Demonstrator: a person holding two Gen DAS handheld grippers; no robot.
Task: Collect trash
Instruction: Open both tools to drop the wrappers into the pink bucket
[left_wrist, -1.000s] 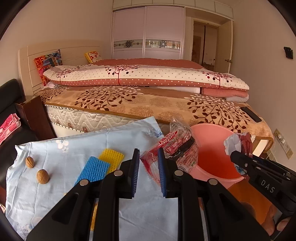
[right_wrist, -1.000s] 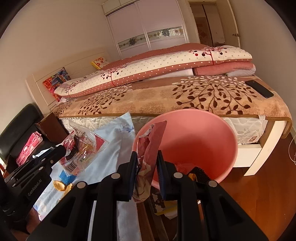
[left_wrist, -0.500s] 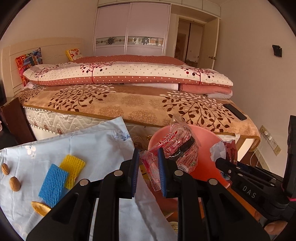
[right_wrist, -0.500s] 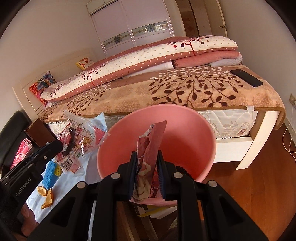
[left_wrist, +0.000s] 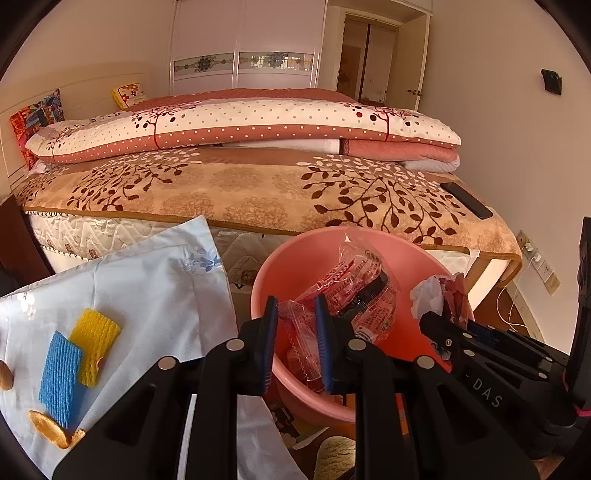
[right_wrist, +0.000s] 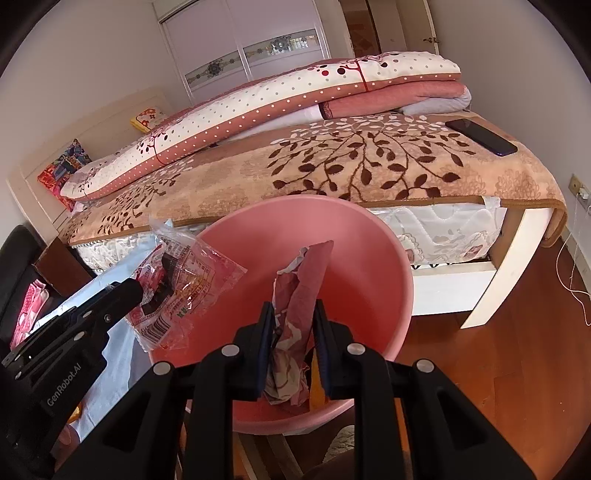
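One pink bin (left_wrist: 295, 258); left gripper (left_wrist: 295, 345) clamps one clear wrapper (left_wrist: 354, 295), right gripper (right_wrist: 293, 338) one crumpled wrapper (right_wrist: 303, 295); two sponges (left_wrist: 74, 354).

Behind the left gripper's (left_wrist: 295, 343) fingers, the lower end of the clear red-printed wrapper (left_wrist: 354, 295) is covered, so its full length cannot be told. The pink bucket's (left_wrist: 295, 258) floor is hidden beneath that wrapper and the claw arms; its base is out of sight in both views. Between the right gripper's (right_wrist: 293, 343) fingers, the crumpled maroon wrapper's (right_wrist: 306, 280) print is too creased to read. Left of the left claw, a brown nut (left_wrist: 4, 374) is cut by the picture's edge. Beneath the right claw, something yellow (right_wrist: 316, 391) in the bucket is mostly hidden.
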